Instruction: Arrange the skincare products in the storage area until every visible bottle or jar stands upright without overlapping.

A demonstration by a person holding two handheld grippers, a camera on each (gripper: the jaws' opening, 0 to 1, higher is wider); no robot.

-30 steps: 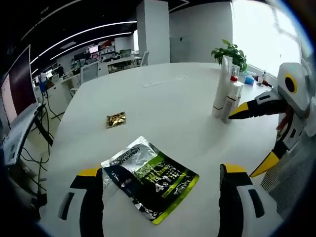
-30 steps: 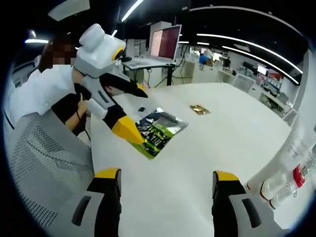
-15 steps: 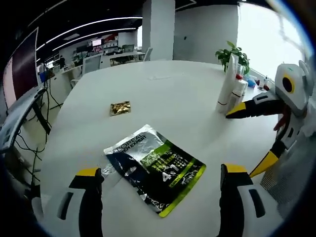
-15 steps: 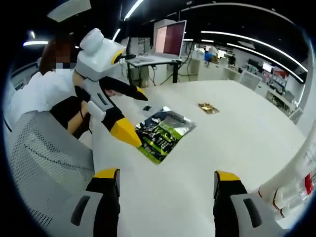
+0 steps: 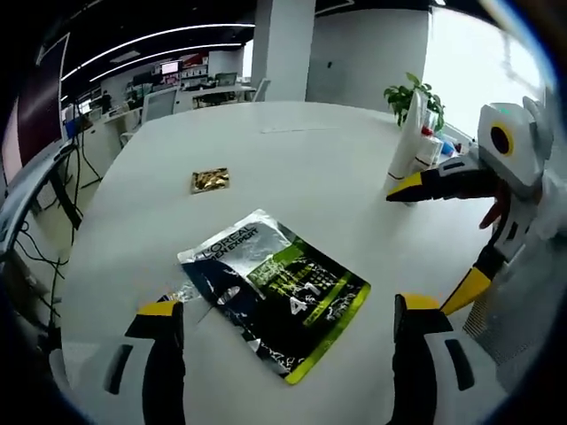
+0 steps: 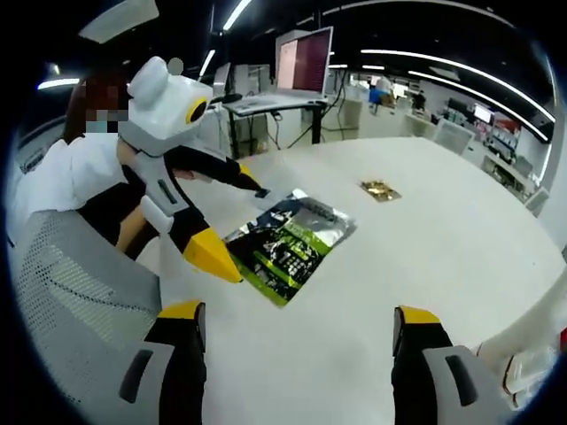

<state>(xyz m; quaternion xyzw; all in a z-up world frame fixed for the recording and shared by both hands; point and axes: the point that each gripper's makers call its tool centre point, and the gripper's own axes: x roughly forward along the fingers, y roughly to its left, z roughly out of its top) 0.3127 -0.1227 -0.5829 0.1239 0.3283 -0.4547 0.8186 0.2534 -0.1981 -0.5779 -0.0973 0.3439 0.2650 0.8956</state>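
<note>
While we hold both grippers over the white table (image 5: 292, 159), we read the scene near to far;

Left gripper (image 5: 288, 350): our jaws stand wide apart with nothing between them, poised just above the tabletop; seen from the right gripper view (image 6: 208, 217), its yellow tips straddle the near corner of the sachet without closing on it.

Sachet (image 5: 275, 290): a flat foil pouch, glossy black and silver with a green panel, crinkled and limp; it lies directly ahead of our left jaws, its long axis running diagonally from near-right to far-left across them; the left gripper is clearly the nearer one.

Right gripper (image 6: 297, 359): our jaws are spread wide and empty; in the left gripper view (image 5: 434, 230) it points toward the bottles, its upper tip just beside their base.

Small gold packet (image 5: 210, 180): flat, shiny, lying alone beyond the sachet, well apart from it.

Bottles (image 5: 415, 137): a tight upright cluster of slim white tubes, smooth plastic, one with a red cap, at the table's far right edge; in the right gripper view they sit at the lower right (image 6: 540, 350), near our right jaws.

Judgement: we think the sachet calls for a turn of the left wrist to meet its edge squarely.
</note>
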